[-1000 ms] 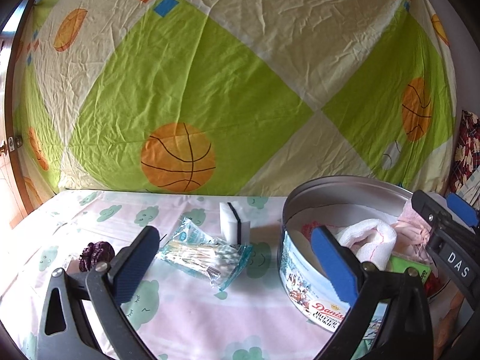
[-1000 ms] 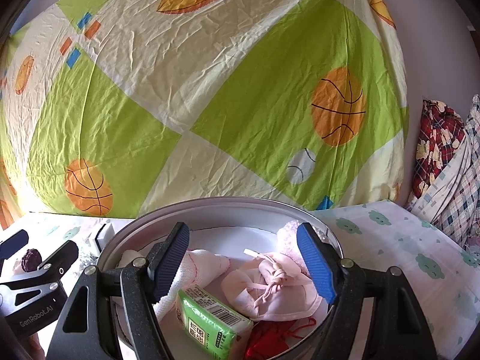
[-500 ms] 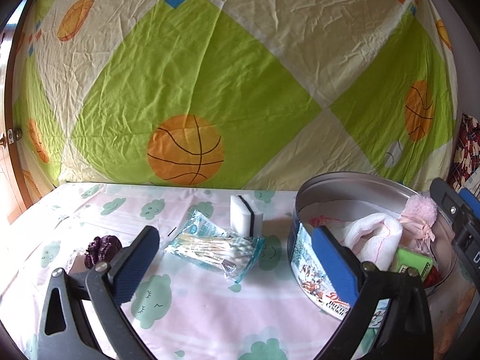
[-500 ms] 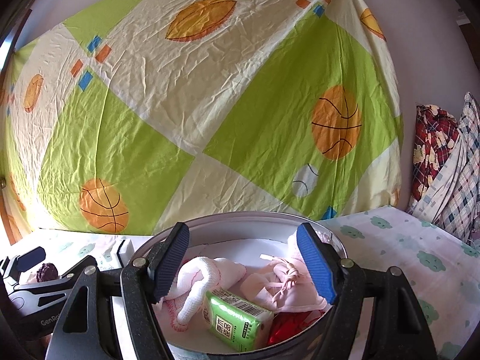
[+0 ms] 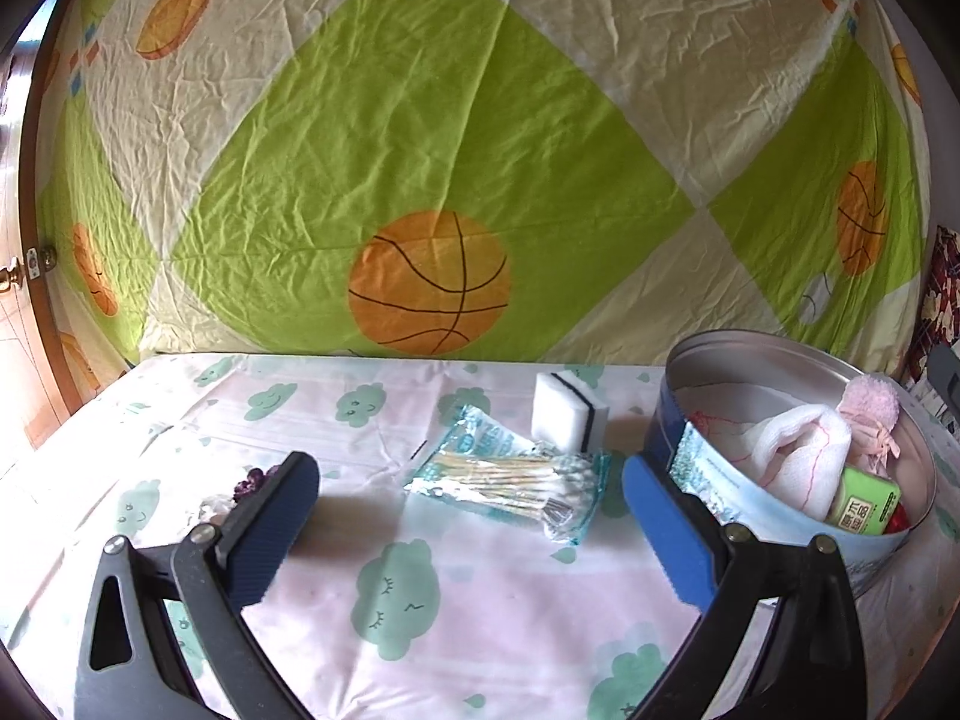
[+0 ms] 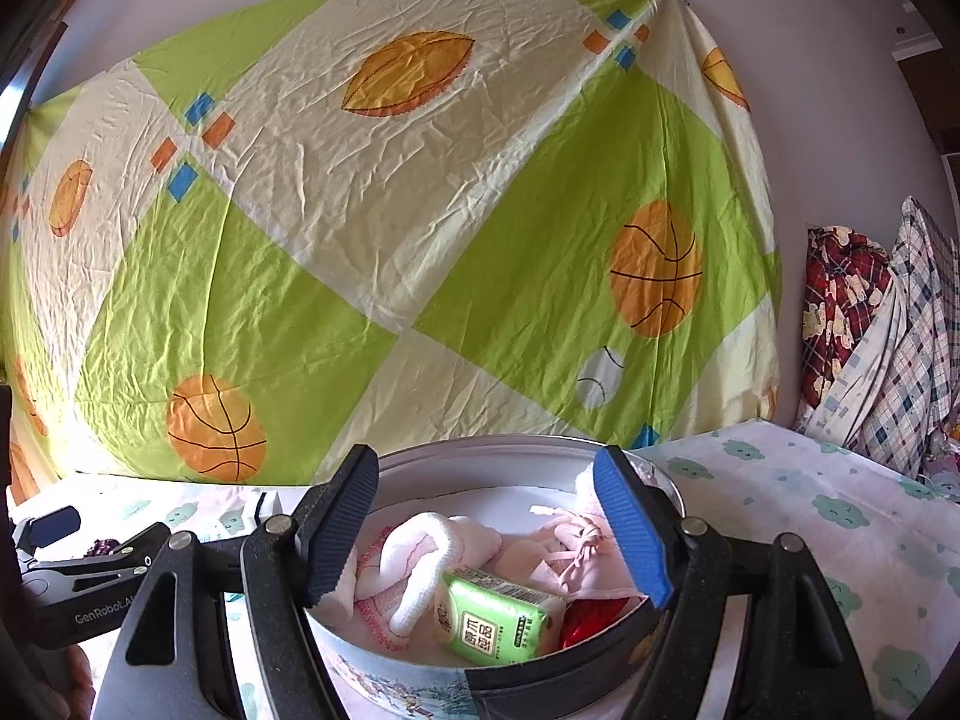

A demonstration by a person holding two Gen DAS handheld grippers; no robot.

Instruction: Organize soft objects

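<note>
A round cookie tin stands at the right on the cloud-print cloth. In it lie a white rolled cloth, a pink pouch, a green tissue pack and something red. My right gripper hangs open over the tin's near rim, with nothing between its pads. Left of the tin my left gripper is open and empty above the cloth. A bag of cotton swabs lies just ahead of it, and a white sponge with a black stripe stands behind the bag. A dark purple item sits partly hidden behind the left finger.
A green and cream sheet with basketballs hangs along the back of the table. Plaid clothes are piled at the far right. A wooden door edge shows at the far left. Bare cloth stretches left of the swab bag.
The left gripper slid leftward away from the tin, so the swabs and sponge now sit nearer the view's middle. The right gripper drew back a little from over the tin.
</note>
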